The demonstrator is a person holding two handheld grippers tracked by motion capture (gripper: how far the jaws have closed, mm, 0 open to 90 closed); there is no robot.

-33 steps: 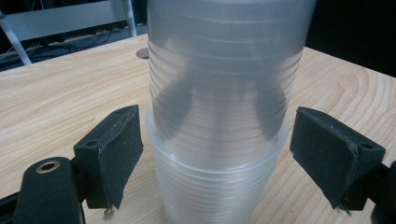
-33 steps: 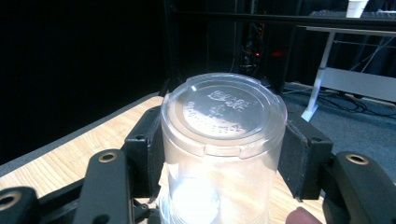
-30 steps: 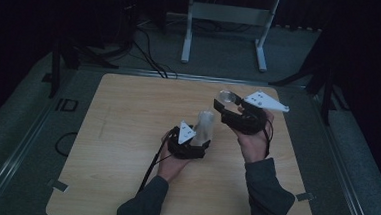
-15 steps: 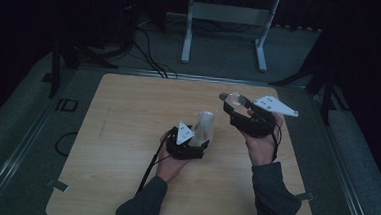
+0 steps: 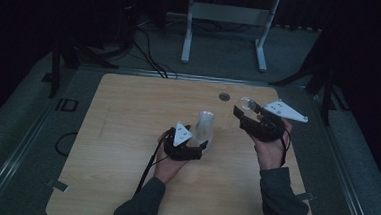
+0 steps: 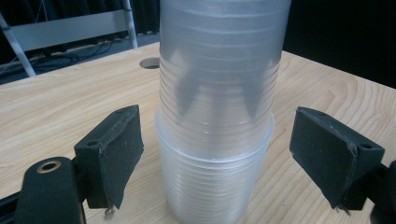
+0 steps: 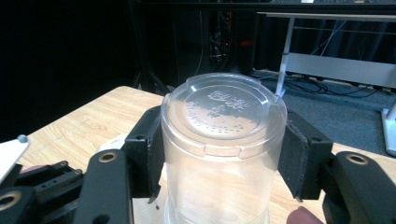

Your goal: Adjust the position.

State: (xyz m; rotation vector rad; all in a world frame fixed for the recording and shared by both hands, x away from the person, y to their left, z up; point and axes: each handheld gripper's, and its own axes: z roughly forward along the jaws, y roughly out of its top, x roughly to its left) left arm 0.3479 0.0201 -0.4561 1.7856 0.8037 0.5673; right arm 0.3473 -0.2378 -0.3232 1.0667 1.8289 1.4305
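A stack of clear plastic cups (image 5: pixel 205 127) stands upside down on the wooden table (image 5: pixel 122 133). My left gripper (image 5: pixel 200 142) sits around its base. In the left gripper view the stack of cups (image 6: pixel 219 93) rises between the two black pads (image 6: pixel 116 144), and a gap shows on each side, so the gripper (image 6: pixel 229 149) is open. My right gripper (image 5: pixel 244 112) is held above the table to the right of the stack, shut on a single clear cup (image 5: pixel 248 103). In the right gripper view that single cup (image 7: pixel 224 116) is upside down, its embossed base facing the camera, with both pads pressed on its sides.
A round cable hole (image 5: pixel 223 96) lies in the table behind the grippers. Beyond the far edge stands a white metal frame (image 5: pixel 229 13), with cables (image 5: pixel 149 47) on the dark floor. Bare wood stretches left of the stack.
My right gripper has drawn away to the right of the stack and a little nearer the person, carrying the single cup. The left gripper and the stack have stayed put.
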